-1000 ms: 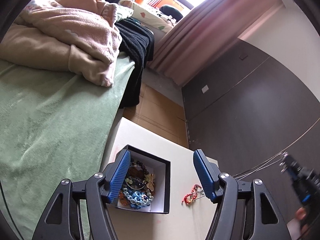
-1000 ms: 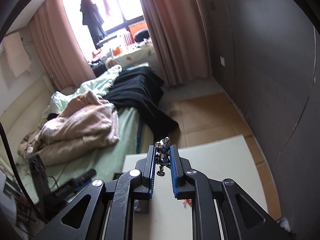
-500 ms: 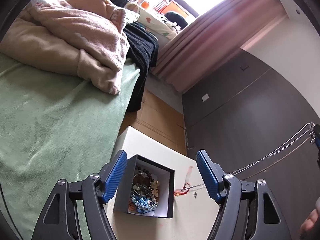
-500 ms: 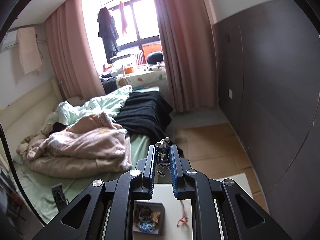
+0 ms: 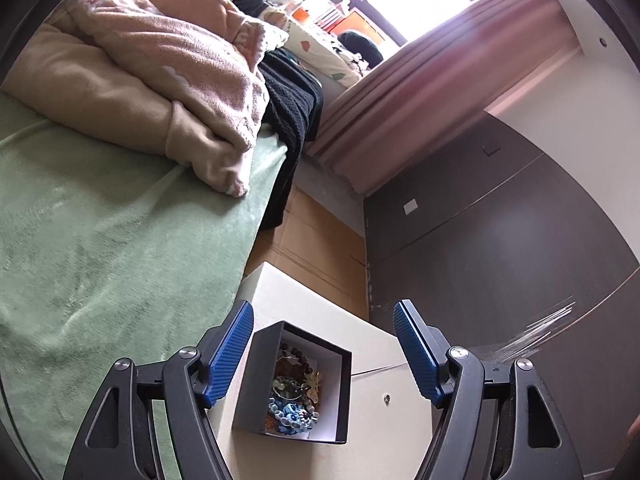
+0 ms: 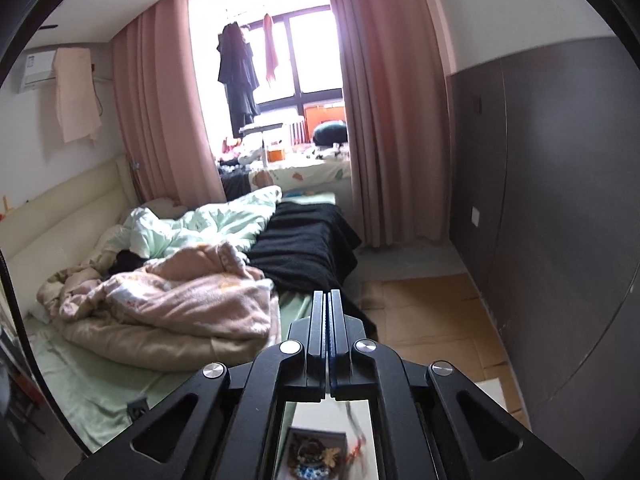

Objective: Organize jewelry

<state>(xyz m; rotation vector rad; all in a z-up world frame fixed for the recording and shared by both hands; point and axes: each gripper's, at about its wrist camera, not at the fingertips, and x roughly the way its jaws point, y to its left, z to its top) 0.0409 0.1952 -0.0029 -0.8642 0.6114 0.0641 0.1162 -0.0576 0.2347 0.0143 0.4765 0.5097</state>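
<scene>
- Hovering over a white table (image 5: 320, 316), the left gripper (image 5: 324, 354) has its blue-padded fingers (image 5: 230, 354) spread wide with nothing between the pads.
- Below that gap sits an open black jewelry box (image 5: 296, 380) on the table, holding a heap of beaded bracelets (image 5: 294, 396): dark brown beads at the far end, blue ones at the near end.
- One small silvery item (image 5: 386, 398) lies alone on the tabletop, just right of the box and apart from it.
- A blurred streak of thin silver chain (image 5: 540, 328) crosses the dark wall panel at the right edge of the left wrist view.
- The right gripper (image 6: 329, 300) has just been closing; its two fingers now meet flat with no gap, and no item shows between the pads.
- Through the right gripper's frame, the box (image 6: 316, 456) appears below, with a blurred red string piece (image 6: 356, 446) at its right side.
- A bed with a green sheet (image 5: 100, 240) and a pink blanket (image 5: 172, 64) borders the table on the left.
</scene>
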